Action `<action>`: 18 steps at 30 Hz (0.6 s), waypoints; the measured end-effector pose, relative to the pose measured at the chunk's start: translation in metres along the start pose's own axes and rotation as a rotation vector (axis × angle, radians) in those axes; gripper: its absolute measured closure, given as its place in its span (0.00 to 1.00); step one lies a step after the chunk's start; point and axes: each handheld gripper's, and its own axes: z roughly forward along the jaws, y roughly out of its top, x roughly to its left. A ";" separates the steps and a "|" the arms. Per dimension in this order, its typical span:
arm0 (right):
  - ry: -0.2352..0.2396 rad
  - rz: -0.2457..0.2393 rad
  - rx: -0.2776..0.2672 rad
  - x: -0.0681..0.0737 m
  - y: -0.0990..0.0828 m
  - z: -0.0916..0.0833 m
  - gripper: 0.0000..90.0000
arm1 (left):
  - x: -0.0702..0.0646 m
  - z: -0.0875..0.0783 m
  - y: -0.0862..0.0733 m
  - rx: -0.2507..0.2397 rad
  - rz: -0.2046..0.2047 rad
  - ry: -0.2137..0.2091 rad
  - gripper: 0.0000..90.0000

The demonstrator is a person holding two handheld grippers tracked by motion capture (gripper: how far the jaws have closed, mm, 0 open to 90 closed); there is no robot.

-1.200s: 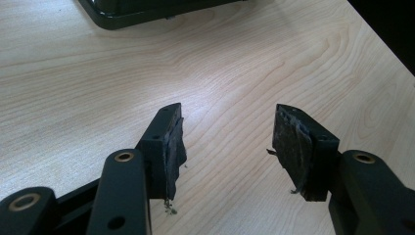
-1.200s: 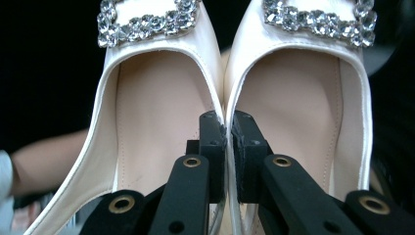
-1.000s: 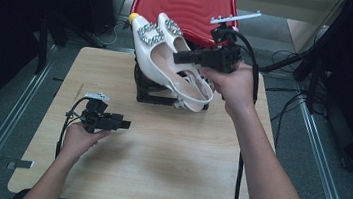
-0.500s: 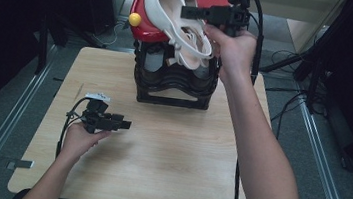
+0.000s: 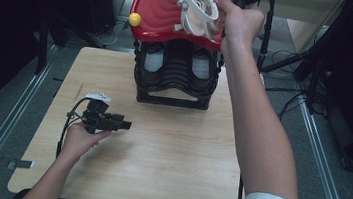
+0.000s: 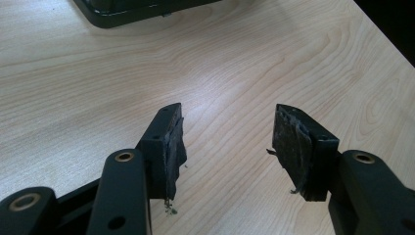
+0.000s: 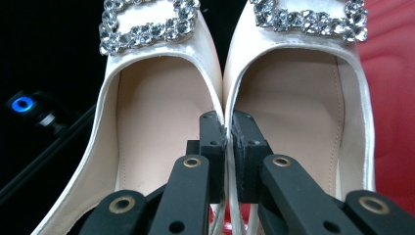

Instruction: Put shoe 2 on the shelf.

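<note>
- Fingers of my left gripper [image 6: 225, 147] stand wide apart, grasping nothing, above the bare wooden table [image 5: 168, 154].
- Fingers of my right gripper [image 7: 227, 142] pinch the touching inner edges of the white shoes [image 7: 156, 127]; its own view shows their crystal buckles [image 7: 147, 22].
- High view: right arm stretched up over the black rack [image 5: 175, 77]; left hand [image 5: 79, 139] low.

Recording lab or studio: a bare wooden table [image 5: 155, 177] flanked by metal floor rails [image 5: 5, 130], trailing cables [image 5: 285, 56] and dark equipment stands [image 5: 318, 70].
</note>
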 end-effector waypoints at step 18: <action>-0.245 0.084 -0.088 -0.022 0.010 0.030 0.95 | -0.002 0.003 0.001 0.007 -0.011 -0.021 0.50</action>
